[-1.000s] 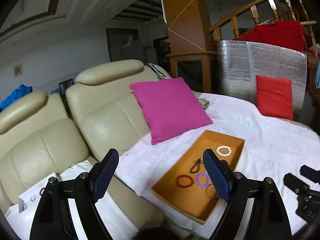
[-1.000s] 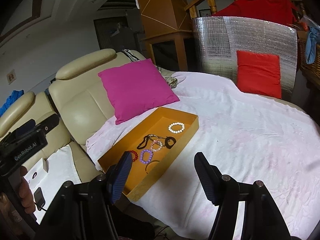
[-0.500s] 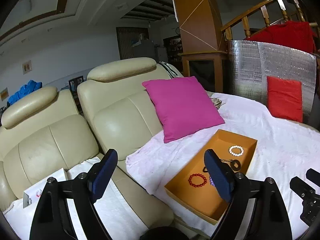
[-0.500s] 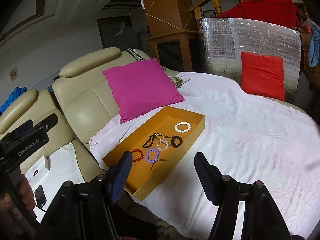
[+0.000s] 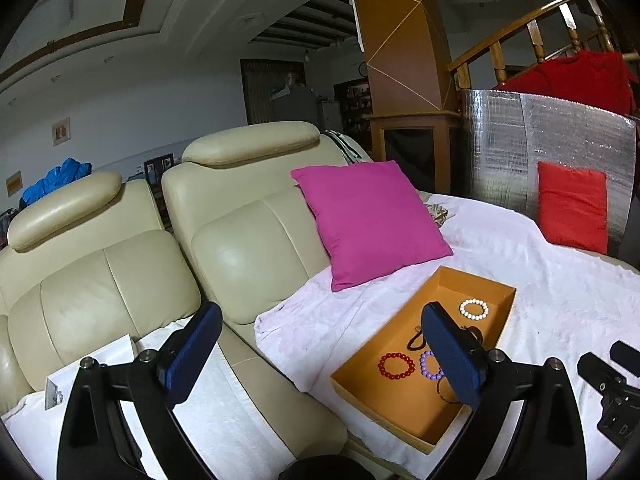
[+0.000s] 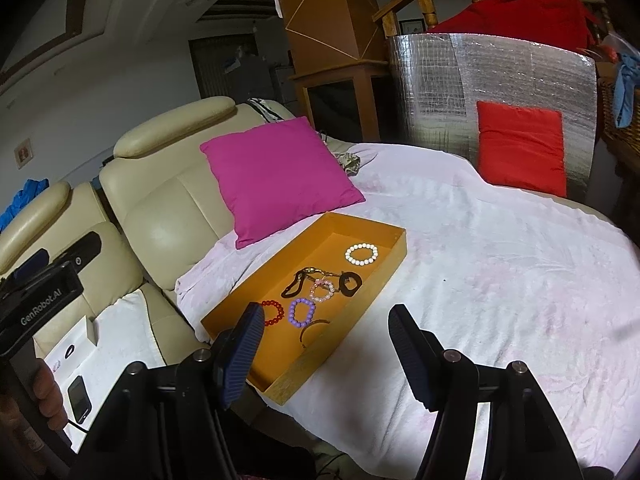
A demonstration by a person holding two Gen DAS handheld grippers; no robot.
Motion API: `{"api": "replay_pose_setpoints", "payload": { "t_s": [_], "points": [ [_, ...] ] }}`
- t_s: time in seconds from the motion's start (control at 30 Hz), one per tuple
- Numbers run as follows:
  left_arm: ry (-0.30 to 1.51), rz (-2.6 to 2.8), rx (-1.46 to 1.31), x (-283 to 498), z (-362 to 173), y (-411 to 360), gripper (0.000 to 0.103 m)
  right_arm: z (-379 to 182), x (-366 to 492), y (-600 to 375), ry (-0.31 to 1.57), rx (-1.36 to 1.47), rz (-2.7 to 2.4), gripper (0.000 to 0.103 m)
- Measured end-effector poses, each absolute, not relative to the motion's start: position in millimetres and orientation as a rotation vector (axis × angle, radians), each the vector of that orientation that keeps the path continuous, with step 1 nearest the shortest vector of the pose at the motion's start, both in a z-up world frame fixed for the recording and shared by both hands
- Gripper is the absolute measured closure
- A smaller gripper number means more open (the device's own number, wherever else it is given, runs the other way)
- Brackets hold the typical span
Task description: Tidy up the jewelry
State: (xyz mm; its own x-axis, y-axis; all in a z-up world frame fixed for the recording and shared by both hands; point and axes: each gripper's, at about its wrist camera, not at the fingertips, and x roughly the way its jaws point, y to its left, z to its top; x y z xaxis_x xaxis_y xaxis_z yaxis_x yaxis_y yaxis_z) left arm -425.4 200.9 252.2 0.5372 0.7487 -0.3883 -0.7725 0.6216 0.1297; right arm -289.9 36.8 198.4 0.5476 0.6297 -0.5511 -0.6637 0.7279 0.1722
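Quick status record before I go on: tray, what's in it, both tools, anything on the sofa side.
tray: orange tray on the white cover, below the pink cushion
contents: white bead bracelet, pink bracelet, purple bracelet, red bracelet, black ring piece, dark clasp piece
left tool: opening, nothing between its fingers
right tool: open, empty
sofa side: white card and phone on the cream sofa
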Motion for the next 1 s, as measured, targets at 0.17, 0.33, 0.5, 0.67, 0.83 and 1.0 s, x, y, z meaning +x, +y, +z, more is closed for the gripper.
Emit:
{"api": "replay_pose_setpoints", "payload": {
  "t_s": [0.17, 0.33, 0.5, 0.67, 0.83, 1.0],
  "points": [
    [0.458, 0.908, -0.041, -421.8, 250.7, 198.8, 0.004, 199.6, -292.6, 38.1, 0.618, -0.057, 0.766, 0.035],
    [0.473, 0.897, -0.047, -419.7, 250.3, 200.2, 0.004, 198.3, -290.2, 37.5, 0.627, -0.052, 0.76, 0.035],
    [0.502, 0.883, -0.033, -414.3, 246.5, 198.7, 0.004, 196.9, -285.3, 39.6, 0.637, -0.046, 0.757, 0.035],
    [0.519, 0.866, -0.017, -408.1, 242.7, 196.5, 0.004, 194.2, -282.6, 43.0, 0.642, -0.05, 0.757, 0.035],
    [0.54, 0.843, -0.018, -398.3, 239.6, 200.4, 0.004, 188.8, -275.2, 47.8, 0.653, -0.057, 0.744, 0.035],
    [0.543, 0.826, -0.038, -386.9, 236.4, 211.6, 0.004, 181.4, -257.4, 59.2, 0.677, -0.061, 0.721, 0.035]
  ]
}}
